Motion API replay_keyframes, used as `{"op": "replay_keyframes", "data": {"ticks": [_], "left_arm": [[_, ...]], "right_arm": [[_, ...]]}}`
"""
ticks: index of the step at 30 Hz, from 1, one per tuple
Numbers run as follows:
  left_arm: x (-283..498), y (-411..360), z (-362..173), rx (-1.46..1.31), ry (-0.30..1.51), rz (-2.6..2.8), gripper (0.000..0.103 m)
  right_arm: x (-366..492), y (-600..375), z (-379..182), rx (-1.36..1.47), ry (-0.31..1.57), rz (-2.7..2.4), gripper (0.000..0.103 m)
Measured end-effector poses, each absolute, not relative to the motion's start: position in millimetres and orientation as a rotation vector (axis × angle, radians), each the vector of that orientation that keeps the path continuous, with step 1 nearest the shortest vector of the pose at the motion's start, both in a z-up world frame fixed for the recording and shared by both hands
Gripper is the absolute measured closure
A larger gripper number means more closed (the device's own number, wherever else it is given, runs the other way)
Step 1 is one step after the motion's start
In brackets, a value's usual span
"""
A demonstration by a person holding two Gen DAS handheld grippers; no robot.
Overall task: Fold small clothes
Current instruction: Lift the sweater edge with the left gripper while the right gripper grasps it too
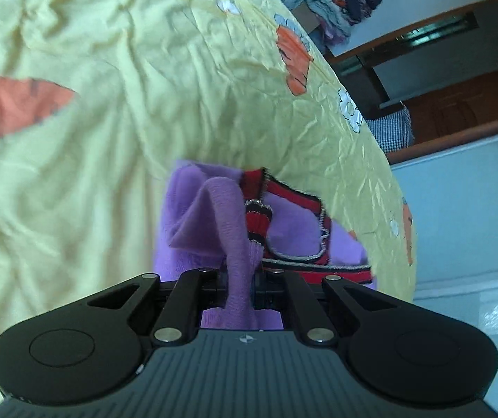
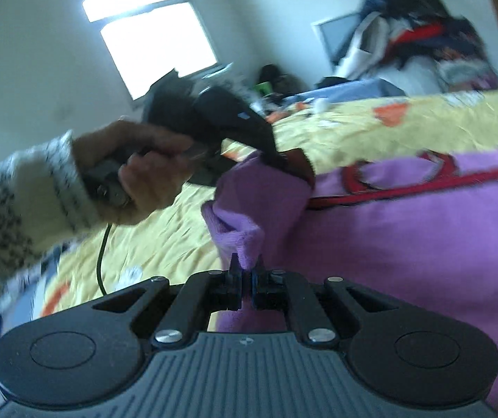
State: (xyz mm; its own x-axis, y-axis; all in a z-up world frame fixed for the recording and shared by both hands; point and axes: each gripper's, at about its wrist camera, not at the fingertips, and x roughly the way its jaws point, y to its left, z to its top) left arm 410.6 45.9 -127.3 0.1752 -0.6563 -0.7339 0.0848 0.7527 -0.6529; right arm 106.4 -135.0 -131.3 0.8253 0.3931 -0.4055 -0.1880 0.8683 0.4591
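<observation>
A yellow bedsheet point(image 1: 116, 146) printed with orange shapes and white flowers covers the bed and fills most of both wrist views; everything else is placed against it. Beyond the far edge of the bedsheet a heap of mixed clothes point(image 2: 419, 45) is piled against the wall, and a bright window point(image 2: 154, 41) sits in the white wall behind the bed. In the left wrist view a brown wooden door point(image 1: 458, 94) stands past the sheet's edge, with a checked cloth point(image 1: 390, 129) hanging just beside that edge.

The purple sweater point(image 2: 405, 244), trimmed in red with striped cuffs, lies on the bedsheet near its edge, partly lifted. It spreads across the lower right of the right wrist view and hides the sheet beneath it.

The person's left hand point(image 2: 144, 170), in a white speckled sleeve point(image 2: 29, 202), holds the left gripper point(image 2: 273, 155) above the bedsheet; its jaws are clamped on a bunched fold of the purple sweater near a striped cuff point(image 1: 257, 219). A thin dark cable point(image 2: 101, 261) hangs from that hand over the sheet.

The right gripper point(image 2: 247, 278) has its jaws pinched together on another raised fold of the sweater's edge, lifted off the bedsheet. The right wrist view is blurred.
</observation>
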Motion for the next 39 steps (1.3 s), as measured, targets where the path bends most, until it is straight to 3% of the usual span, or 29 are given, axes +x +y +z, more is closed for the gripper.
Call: {"op": "replay_keyframes", "data": {"ticks": [21, 39], "left_arm": [[373, -158, -127, -0.402, 1.312, -0.595, 0.095], [333, -265, -137, -0.211, 1.291, -0.653, 0.095]], "right_arm": [[29, -308, -156, 0.832, 0.350, 0.153, 0.098], [-37, -363, -175, 0.891, 0.339, -0.040, 0.098]]}}
